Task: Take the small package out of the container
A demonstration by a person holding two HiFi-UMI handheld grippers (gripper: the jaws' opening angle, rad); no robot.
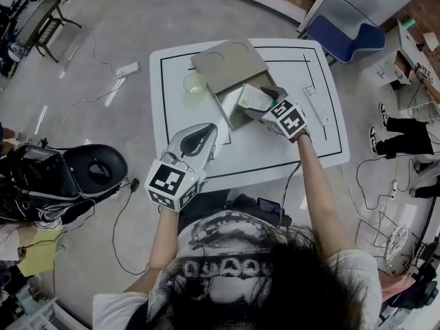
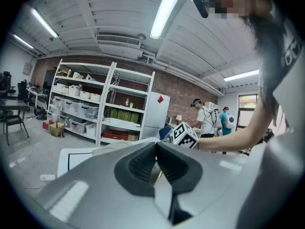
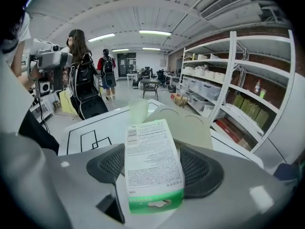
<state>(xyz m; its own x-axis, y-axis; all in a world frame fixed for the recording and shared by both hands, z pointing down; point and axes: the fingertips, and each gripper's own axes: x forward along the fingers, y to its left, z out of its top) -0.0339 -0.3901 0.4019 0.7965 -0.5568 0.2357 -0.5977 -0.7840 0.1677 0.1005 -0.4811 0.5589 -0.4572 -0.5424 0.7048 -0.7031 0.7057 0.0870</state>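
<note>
Right tool clamped on small package, package at mouth of cardboard container, mid counter. Left tool jaws together, empty, near-left.

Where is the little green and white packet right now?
The packet is clamped in the right gripper, right of centre in the head view, at the cardboard box.

Left gripper: jaws pressed together, nothing between them. Behind it, a white table with a black line. Person's arm reaches in from the right, marker cube at its end. Background: white shelving with bins, brick wall, two standing people.
</note>
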